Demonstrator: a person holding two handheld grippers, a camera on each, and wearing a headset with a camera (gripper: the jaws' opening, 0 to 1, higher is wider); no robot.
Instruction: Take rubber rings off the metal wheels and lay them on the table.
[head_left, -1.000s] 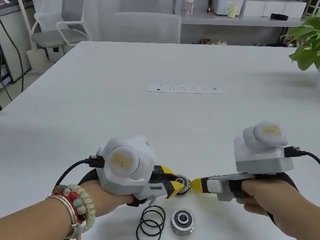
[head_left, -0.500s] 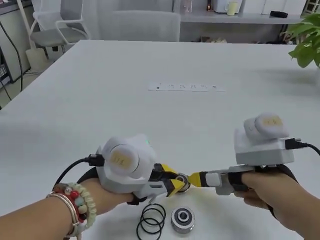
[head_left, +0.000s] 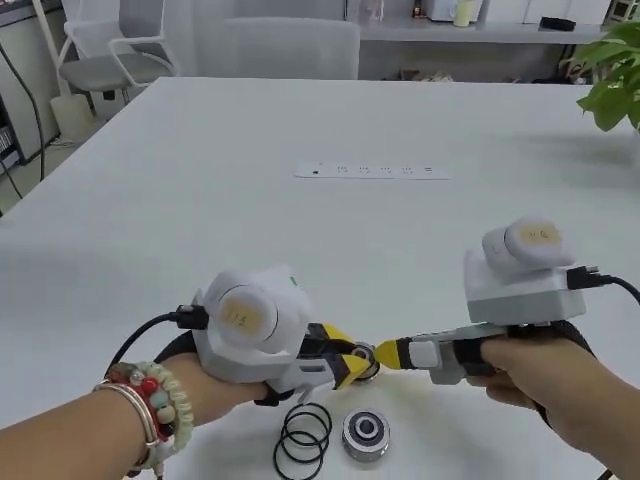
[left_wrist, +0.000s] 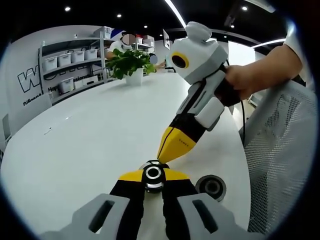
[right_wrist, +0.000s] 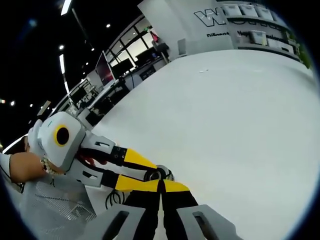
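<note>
Wheels: two. One metal wheel (left_wrist: 153, 174) sits between the jaws of the left hand-held gripper (head_left: 350, 367). A second wheel (head_left: 365, 436) lies flat on the counter (head_left: 300, 240), just below and nearer the person than both gripper tips.
Rubber rings: three appear to lie loose and overlapping on the counter (head_left: 303, 440), just under the left hand-held gripper and beside the second wheel. The exact count is hard to confirm.
Left hand-held gripper: clenched on the metal wheel, yellow jaw tips on either side of it, held low over the counter and pointing toward the right one.
Right hand-held gripper (head_left: 385, 356): jaws pressed together, tip touching the rim of the held wheel. Whether a ring is caught between them cannot be told.
Hands: the left hand (head_left: 200, 400), with bead bracelets (head_left: 150, 410) at the wrist, and the right hand (head_left: 540, 380) hold the two tools nose to nose, roughly level.
</note>
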